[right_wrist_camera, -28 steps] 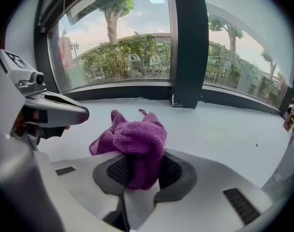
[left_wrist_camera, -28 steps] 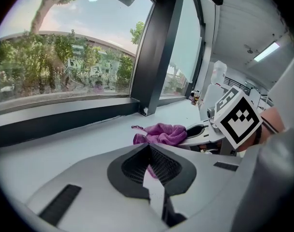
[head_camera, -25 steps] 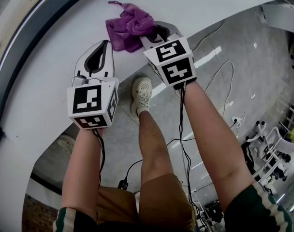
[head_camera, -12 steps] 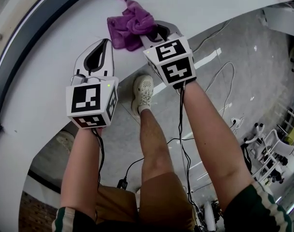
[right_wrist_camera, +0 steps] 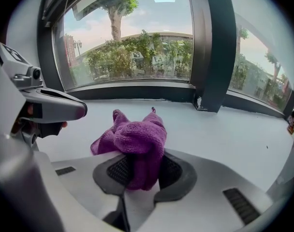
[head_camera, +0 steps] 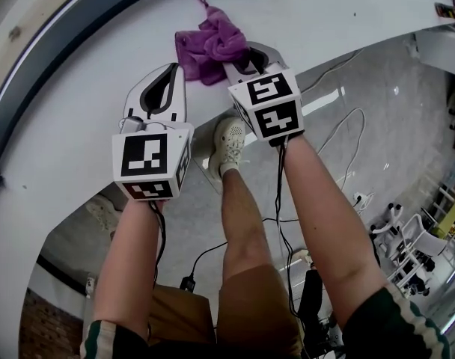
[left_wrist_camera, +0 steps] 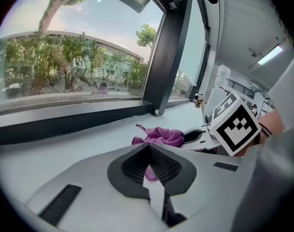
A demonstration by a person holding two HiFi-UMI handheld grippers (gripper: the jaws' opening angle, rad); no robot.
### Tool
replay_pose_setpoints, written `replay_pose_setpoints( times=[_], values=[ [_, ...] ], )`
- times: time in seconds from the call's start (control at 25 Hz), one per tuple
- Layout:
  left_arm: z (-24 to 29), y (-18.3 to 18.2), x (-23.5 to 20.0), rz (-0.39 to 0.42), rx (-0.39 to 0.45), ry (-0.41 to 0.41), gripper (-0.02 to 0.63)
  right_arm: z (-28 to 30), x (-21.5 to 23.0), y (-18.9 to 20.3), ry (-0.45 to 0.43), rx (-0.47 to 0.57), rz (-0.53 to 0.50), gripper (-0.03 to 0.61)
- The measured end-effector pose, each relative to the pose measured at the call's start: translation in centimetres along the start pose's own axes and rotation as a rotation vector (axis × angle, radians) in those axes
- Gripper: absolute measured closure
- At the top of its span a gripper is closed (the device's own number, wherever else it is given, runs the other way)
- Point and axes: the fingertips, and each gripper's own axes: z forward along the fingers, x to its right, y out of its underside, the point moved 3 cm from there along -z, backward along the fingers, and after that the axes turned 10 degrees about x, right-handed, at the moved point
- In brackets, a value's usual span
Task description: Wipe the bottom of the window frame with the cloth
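- White sill (head_camera: 70, 148) under the window carries the cloth (right_wrist_camera: 135, 139), which is bunched up and lies well short of the dark frame (right_wrist_camera: 132, 92).
- One fold is clamped by the right gripper (right_wrist_camera: 142, 170), whose jaws are closed onto it; most of the cloth is left loose ahead.
- With so small a bite, the cloth could be dragged free or rolled under in the stroke, and the frame scraped by bare jaws.
- Nothing is held by the left gripper (left_wrist_camera: 148, 151), whose jaws are closed. It is held just beside the cloth, which could be caught on it if swept leftward.
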Motion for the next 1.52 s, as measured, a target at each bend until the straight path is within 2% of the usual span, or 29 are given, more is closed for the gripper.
replay_pose_setpoints(
  times=[0.12,0.4,0.76,1.24,1.44,1.52],
  values=[
    [-0.4,-0.2,-0.4,-0.004,0.008,-0.002,0.604,0.4,-1.3,-0.2,-0.018,-0.004,-0.015,0.463],
    [-4.8,0.5,-4.7,-0.026,0.024,-0.059,0.604,1.3,-7.0,-1.1,-0.044,-0.004,-0.040,0.463],
    [-7.8,1.4,-7.5,-0.043,0.019,-0.104,0.604,2.2,-9.6,-1.7,-0.031,0.008,-0.036,0.463],
    [-11.8,1.9,-10.4,-0.068,0.027,-0.156,0.604,3.2,-15.5,-2.4,-0.100,-0.010,-0.085,0.463],
    [-15.4,2.5,-13.2,-0.076,0.032,-0.181,0.604,3.5,-19.8,-3.1,-0.121,-0.015,-0.096,0.463],
    [-15.6,2.7,-13.6,-0.079,0.033,-0.192,0.604,3.7,-20.3,-3.1,-0.132,-0.020,-0.105,0.463]
  ],
)
